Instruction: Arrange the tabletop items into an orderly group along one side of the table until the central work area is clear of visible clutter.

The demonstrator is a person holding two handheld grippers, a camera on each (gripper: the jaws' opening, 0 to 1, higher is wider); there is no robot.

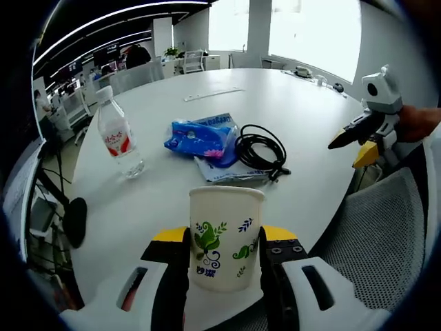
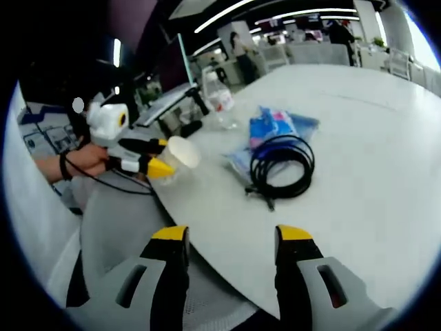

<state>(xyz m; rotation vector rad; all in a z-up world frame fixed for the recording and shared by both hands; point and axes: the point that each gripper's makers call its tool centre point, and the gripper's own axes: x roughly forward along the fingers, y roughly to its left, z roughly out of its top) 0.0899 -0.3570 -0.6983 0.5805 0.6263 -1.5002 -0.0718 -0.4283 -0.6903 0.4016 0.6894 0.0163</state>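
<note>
Your left gripper (image 1: 224, 258) has its jaws closed onto a paper cup (image 1: 226, 238), one yellow-tipped jaw pressed against each side of it, and the cup stands upright near the edge of the white worktop (image 1: 303, 117). You cannot see into the cup from the left gripper view; in the right gripper view its mouth looks pale and nothing can be made out inside. Your right gripper (image 2: 231, 241) holds nothing: its jaws stand wide apart over the worktop's near edge, with only bare surface and a mesh chair back (image 2: 124, 227) between them. In the left gripper view the right gripper appears at the far right, off the worktop's edge, jaws parted. Beyond the cup lies a coiled black cable (image 1: 260, 150), resting partly on a blue plastic packet (image 1: 203, 136) that sits on a flat sheet of paper (image 1: 231, 172). A clear water bottle (image 1: 118, 134) with a red label stands upright to the left of the packet, well apart from it; its white cap is on and it looks almost empty.
</note>
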